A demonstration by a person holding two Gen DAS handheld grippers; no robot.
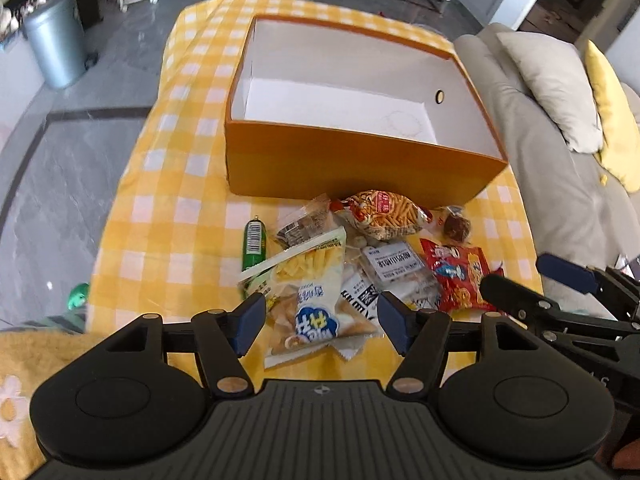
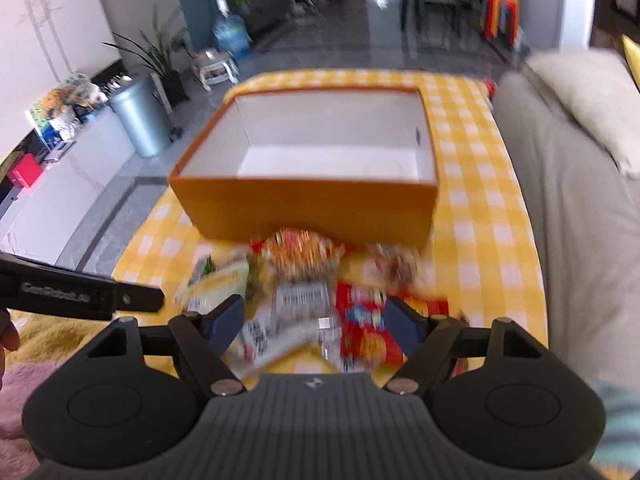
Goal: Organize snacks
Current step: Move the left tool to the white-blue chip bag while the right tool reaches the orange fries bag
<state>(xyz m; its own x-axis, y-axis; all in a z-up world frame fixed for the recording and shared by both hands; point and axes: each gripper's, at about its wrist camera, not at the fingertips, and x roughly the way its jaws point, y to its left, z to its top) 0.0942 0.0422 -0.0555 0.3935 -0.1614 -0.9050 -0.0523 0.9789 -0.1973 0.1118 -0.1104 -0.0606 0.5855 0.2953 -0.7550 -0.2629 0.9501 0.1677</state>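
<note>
An empty orange box (image 1: 352,160) with a white inside stands on the yellow checked cloth (image 1: 172,208); it also shows in the right wrist view (image 2: 304,208). A heap of snack packets lies in front of it: a noodle-snack bag (image 1: 386,214), a red packet (image 1: 460,276), a green tube (image 1: 254,244), a pale bread packet (image 1: 316,312). My left gripper (image 1: 322,322) is open above the bread packet, holding nothing. My right gripper (image 2: 316,322) is open over the blurred red packet (image 2: 366,328) and a white-label packet (image 2: 300,296).
A grey sofa (image 1: 560,208) with cushions borders the table's right side. A metal bin (image 1: 54,46) and a plant stand on the floor to the far left. The right gripper's fingers (image 1: 508,288) reach in at the right of the left wrist view.
</note>
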